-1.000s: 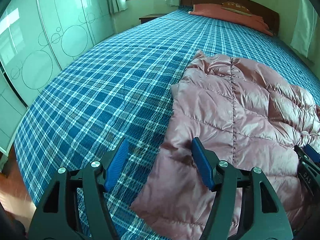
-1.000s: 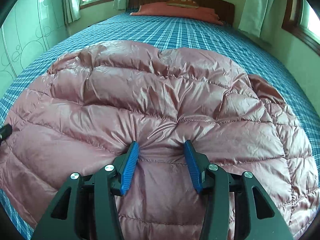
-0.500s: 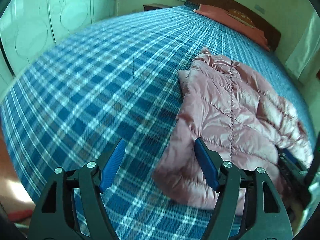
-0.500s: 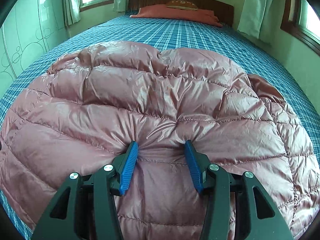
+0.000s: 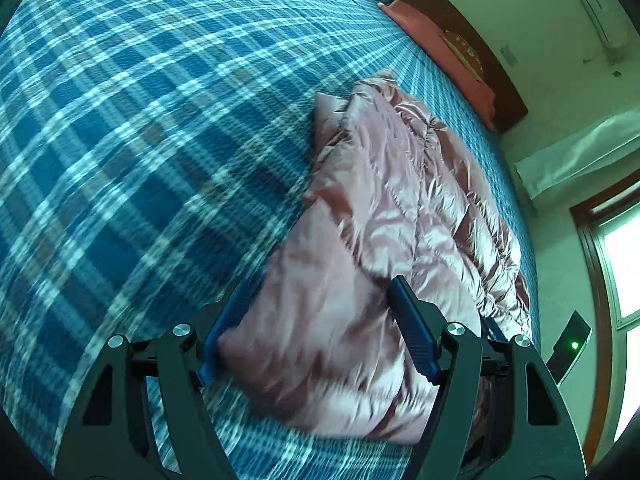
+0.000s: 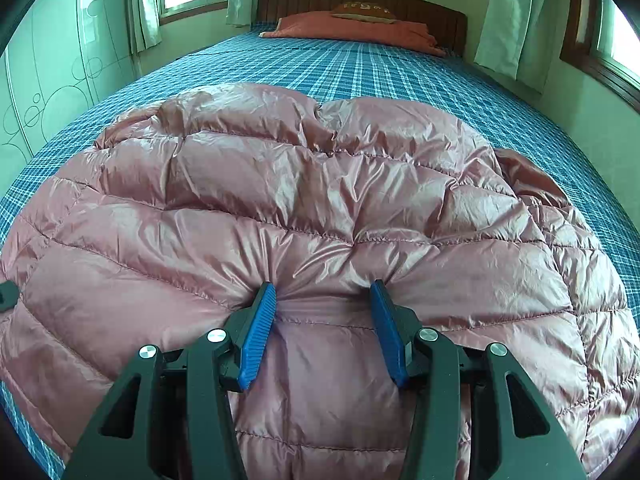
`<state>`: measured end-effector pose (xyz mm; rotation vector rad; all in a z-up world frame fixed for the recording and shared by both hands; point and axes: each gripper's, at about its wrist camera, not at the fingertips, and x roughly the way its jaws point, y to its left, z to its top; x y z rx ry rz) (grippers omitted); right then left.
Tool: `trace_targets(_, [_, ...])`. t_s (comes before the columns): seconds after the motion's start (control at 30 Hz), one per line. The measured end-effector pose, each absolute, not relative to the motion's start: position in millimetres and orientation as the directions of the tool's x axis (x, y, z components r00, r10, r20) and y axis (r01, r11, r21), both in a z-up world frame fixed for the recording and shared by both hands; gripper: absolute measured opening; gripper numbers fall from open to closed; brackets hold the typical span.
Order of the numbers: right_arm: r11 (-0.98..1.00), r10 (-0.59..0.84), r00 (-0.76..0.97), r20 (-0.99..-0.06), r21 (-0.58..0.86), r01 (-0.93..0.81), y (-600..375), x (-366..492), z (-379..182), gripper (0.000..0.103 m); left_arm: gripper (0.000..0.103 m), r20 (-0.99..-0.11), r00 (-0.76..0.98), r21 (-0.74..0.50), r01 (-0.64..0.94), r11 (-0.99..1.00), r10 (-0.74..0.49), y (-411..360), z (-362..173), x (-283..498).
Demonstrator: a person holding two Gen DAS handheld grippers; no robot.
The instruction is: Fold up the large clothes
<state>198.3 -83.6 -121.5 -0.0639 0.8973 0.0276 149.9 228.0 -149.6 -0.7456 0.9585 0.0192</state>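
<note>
A large pink quilted down jacket (image 6: 320, 208) lies spread on the blue plaid bed (image 6: 380, 68). In the left wrist view the jacket (image 5: 404, 208) runs along the right side. My left gripper (image 5: 320, 300) is open, with the jacket's near left corner between its blue pads, above the bed. My right gripper (image 6: 323, 300) is open, its blue pads pressed down into the jacket's near edge with a puff of fabric bunched between them. The right gripper's body shows at the left wrist view's right edge (image 5: 568, 348).
An orange pillow (image 6: 356, 32) and a wooden headboard (image 6: 360, 0) stand at the far end of the bed. Green wardrobe doors (image 6: 52, 76) are on the left, and curtained windows (image 6: 520, 20) on the right. Bare plaid sheet (image 5: 140, 140) lies left of the jacket.
My left gripper has swung right and tilted, and now straddles the jacket's near left corner. My right gripper has stayed in place on the jacket's edge.
</note>
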Motion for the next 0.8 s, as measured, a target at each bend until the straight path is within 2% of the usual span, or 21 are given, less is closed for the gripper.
trace_targets(0.23, [0.998, -0.002, 0.624, -0.782, -0.043, -0.051, -83.6, 198.4, -121.6, 0.049, 0.072, -0.711, 0.598, -0.622, -0.289, 0.727, -0.37, 214.7, -150.0, 163.3])
trace_targets(0.43, [0.998, -0.003, 0.624, -0.781, -0.044, -0.05, -83.2, 198.2, -121.9, 0.049, 0.069, -0.701, 0.603, -0.647, -0.313, 0.695, -0.381, 220.9, -157.2, 170.7])
trace_targets(0.6, [0.998, -0.002, 0.624, -0.782, -0.044, -0.051, -84.2, 199.3, -122.1, 0.049, 0.042, -0.718, 0.609, -0.585, -0.266, 0.766, -0.337, 204.9, -143.6, 174.6])
trace_targets(0.73, [0.998, -0.003, 0.624, -0.781, -0.045, -0.051, -84.2, 199.3, -122.1, 0.049, 0.04, -0.74, 0.607, -0.525, -0.25, 0.813, -0.291, 196.0, -139.5, 179.0])
trace_targets(0.8, [0.998, -0.003, 0.624, -0.781, -0.045, -0.051, -83.8, 199.3, -122.3, 0.049, 0.043, -0.744, 0.6, -0.531, -0.266, 0.805, -0.292, 197.2, -144.3, 182.0])
